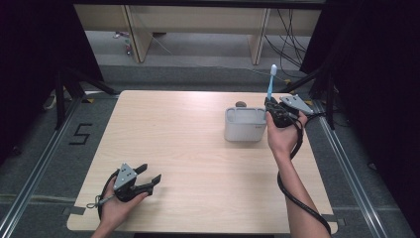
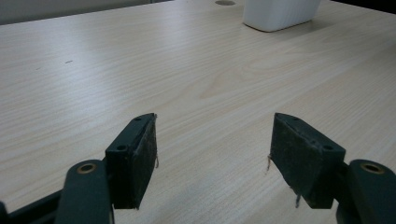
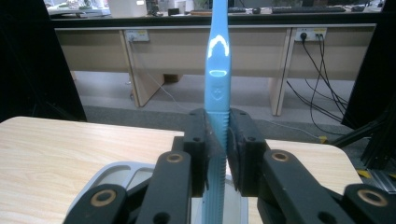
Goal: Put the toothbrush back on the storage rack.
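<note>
A light blue toothbrush [image 1: 271, 82] stands upright, bristle end up, with my right gripper [image 1: 274, 106] shut on its handle just beside the white holder [image 1: 244, 124] at the table's right. In the right gripper view the toothbrush [image 3: 218, 70] rises between the pressed jaws of the right gripper [image 3: 223, 140], and the holder's rim [image 3: 109, 175] lies below. My left gripper [image 1: 150, 174] rests near the table's front left, open, with nothing between its fingers. The left gripper [image 2: 212, 149] looks along bare wood toward the holder [image 2: 280, 13].
The wooden table [image 1: 178, 134] has a dark small object [image 1: 241, 104] behind the holder. Black stand legs [image 1: 69, 82] flank the table. Desks and cables [image 1: 289, 39] lie beyond the far edge. A "5" marking [image 1: 80, 134] is on the floor at left.
</note>
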A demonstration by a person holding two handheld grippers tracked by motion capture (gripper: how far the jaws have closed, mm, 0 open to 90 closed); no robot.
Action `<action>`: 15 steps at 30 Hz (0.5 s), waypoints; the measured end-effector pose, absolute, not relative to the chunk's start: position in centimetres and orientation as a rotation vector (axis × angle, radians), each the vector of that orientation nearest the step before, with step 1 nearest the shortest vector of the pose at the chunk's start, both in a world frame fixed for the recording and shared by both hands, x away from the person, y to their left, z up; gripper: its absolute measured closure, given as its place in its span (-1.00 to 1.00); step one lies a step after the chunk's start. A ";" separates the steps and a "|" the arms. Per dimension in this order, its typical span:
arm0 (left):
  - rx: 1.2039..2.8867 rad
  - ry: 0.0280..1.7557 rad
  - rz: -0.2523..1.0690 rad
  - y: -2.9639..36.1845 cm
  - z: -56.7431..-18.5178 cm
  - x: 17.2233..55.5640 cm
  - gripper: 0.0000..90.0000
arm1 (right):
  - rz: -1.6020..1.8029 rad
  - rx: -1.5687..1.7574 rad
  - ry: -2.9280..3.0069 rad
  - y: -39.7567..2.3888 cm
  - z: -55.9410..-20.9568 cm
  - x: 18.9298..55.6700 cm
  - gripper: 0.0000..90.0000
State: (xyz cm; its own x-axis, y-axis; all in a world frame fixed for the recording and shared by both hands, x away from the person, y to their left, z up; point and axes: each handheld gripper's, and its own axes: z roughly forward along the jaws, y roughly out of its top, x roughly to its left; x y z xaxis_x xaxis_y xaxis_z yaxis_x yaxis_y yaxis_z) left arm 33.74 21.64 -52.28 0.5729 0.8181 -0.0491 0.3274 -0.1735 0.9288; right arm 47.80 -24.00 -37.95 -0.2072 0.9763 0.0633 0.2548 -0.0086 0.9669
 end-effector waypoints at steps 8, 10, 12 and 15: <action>1.757 0.959 0.580 21.7 -52.2 33.7 -0.31 | 1.260 1.313 1.530 -24.1 -38.2 48.6 0.75; 1.750 0.952 0.578 21.7 -52.3 33.8 -0.31 | 1.269 1.315 1.531 -24.0 -38.3 48.7 0.75; 1.758 0.958 0.580 21.7 -52.2 33.7 -0.31 | 1.267 1.307 1.527 -24.0 -38.4 48.8 0.75; 1.756 0.960 0.581 21.7 -52.2 33.7 -0.31 | 1.263 1.334 1.526 -23.9 -38.6 48.9 0.75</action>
